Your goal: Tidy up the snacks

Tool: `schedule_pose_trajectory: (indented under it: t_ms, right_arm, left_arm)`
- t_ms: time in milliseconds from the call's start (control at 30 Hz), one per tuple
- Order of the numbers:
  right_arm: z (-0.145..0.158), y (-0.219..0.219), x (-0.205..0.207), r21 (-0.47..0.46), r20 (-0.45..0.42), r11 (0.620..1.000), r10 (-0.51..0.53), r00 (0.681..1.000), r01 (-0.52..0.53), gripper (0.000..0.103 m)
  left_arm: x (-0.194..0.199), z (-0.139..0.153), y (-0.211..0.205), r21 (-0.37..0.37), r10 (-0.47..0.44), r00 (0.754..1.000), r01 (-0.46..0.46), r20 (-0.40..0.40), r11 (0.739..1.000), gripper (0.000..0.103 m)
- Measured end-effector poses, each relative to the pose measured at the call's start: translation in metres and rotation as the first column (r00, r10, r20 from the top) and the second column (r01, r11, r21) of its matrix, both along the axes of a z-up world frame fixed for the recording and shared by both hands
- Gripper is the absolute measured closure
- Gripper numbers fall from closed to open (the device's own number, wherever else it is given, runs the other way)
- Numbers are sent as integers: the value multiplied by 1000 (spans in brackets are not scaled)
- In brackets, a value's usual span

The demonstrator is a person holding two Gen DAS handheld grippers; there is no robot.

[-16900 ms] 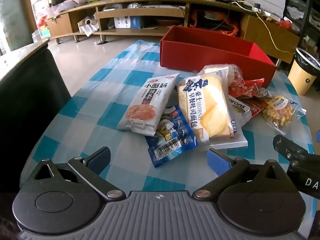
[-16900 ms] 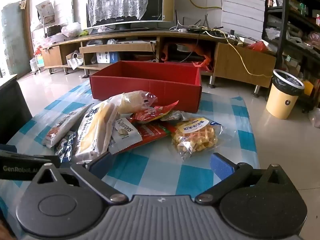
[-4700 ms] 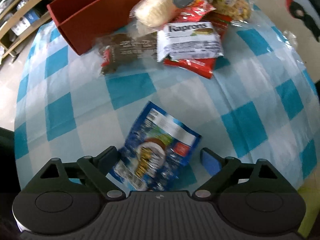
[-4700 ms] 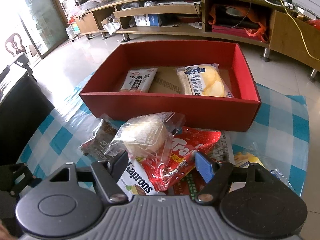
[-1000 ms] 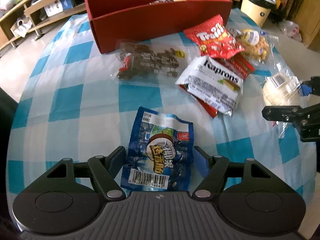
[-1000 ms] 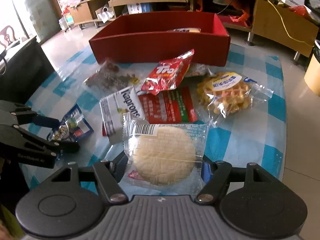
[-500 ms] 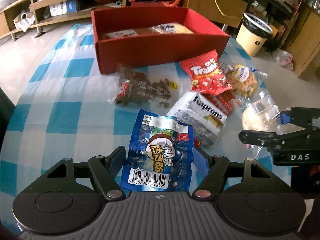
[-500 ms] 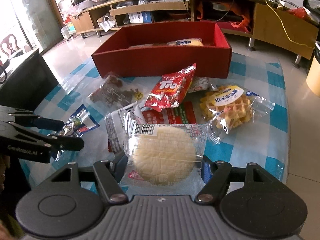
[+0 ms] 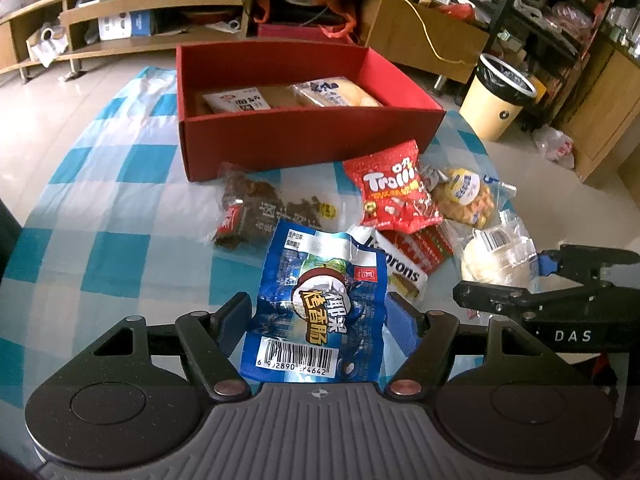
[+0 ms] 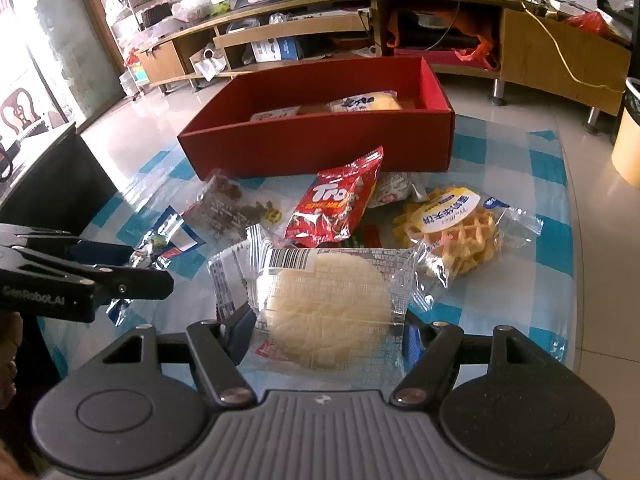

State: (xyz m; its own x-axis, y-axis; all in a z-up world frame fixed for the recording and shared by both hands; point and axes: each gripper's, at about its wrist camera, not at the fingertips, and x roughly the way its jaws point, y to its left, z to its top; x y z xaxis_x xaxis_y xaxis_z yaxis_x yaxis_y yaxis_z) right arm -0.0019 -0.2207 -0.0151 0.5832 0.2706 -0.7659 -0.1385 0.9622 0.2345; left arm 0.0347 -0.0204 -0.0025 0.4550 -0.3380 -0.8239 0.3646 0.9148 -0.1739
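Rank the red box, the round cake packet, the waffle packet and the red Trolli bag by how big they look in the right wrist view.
1. red box
2. round cake packet, though nearness to the camera inflates it
3. waffle packet and red Trolli bag: too alike to rank.

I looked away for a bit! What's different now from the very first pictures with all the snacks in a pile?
Two packets went from the pile into the red box: the white cracker pack and the long bread. The left gripper took hold of the blue sausage packet; the right gripper took the round pastry. The waffle stayed on the checked table.
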Motion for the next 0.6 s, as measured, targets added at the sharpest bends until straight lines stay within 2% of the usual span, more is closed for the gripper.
schedule_pose_trajectory:
  t_ms: [600]
  right_arm:
    - [14, -8, 12, 43, 44, 999, -28, 999, 26, 34]
  left_arm:
    - [15, 16, -11, -69, 15, 999, -12, 40, 998, 25]
